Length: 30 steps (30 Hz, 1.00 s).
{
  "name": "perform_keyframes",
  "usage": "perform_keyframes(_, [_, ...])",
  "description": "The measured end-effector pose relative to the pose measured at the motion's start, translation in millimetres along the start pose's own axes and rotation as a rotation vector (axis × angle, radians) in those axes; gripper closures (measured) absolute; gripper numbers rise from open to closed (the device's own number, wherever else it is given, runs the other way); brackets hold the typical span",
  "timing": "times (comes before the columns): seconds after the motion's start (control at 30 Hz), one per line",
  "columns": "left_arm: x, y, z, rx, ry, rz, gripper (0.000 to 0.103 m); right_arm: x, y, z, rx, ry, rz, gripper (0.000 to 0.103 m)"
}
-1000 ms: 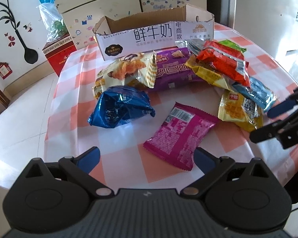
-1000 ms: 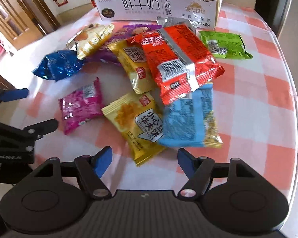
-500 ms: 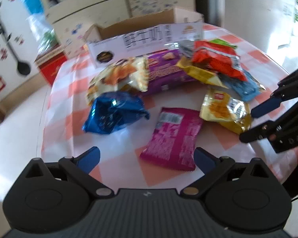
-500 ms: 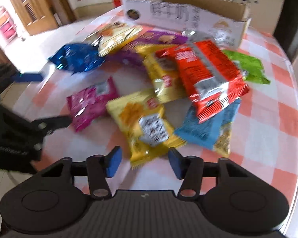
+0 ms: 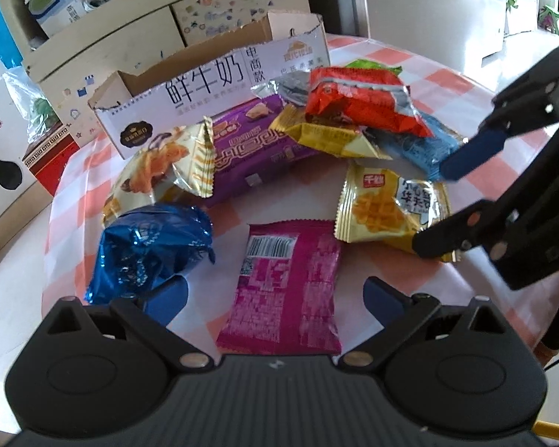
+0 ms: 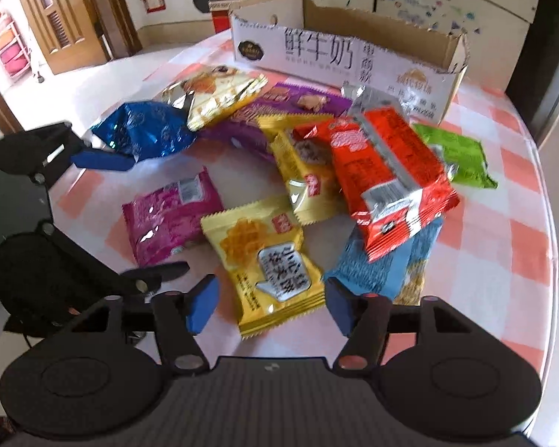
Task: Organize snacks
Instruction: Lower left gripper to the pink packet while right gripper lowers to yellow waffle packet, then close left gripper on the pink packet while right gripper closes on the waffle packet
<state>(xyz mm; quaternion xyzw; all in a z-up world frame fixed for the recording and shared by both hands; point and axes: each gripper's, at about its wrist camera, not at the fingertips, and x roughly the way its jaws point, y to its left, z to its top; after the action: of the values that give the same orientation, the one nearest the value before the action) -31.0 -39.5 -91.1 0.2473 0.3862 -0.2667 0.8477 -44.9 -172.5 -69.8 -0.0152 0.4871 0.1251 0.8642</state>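
Pink pack (image 5: 285, 290) flat on desk (image 6: 503, 260), framed lengthwise between left tongs (image 5: 275, 294), spread, empty. Yellow pack (image 6: 268, 264) framed by right tongs (image 6: 268, 303), opening, untouched. Box (image 6: 339, 52) behind pile.

Checked tablecloth (image 5: 354, 48), wooden door (image 6: 56, 18), red box (image 5: 50, 160), spoon decal (image 5: 3, 171)

Snack packets on tabletop (image 6: 503, 246): ten. Yellow packets (image 6: 268, 260): two. One each: blue foil (image 6: 145, 130), pink (image 6: 171, 216), purple (image 5: 257, 149), cream (image 6: 212, 93), red (image 6: 387, 178), light blue (image 6: 384, 260), green (image 6: 458, 156), silver (image 5: 290, 89) (mostly hidden). Cardboard box (image 6: 339, 52): one.
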Motion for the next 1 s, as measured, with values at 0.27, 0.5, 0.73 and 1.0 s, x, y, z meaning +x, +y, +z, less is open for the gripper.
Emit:
perform_keyframes(0.27, [1.9,22.9,-6.4,-0.148,0.035,-0.01,0.02,9.6,-2.4,3.2,0.031,0.005,0.032,0.028])
perform_keyframes(0.5, [-5.4,31.8,-15.8,-0.159,0.066,-0.027,0.02,20.0,11.2,3.3,-0.038,0.03,0.018,0.028])
perform_keyframes(0.73, [-4.5,17.7,-7.8,-0.019,0.028,0.03,0.014,12.6,16.6,0.0,-0.068,0.074,0.07,0.036])
perform_keyframes(1.0, [6.4,22.6,-1.2,-0.065,0.018,-0.027,0.013,13.9,16.3,2.9,-0.076,0.034,0.032,0.029])
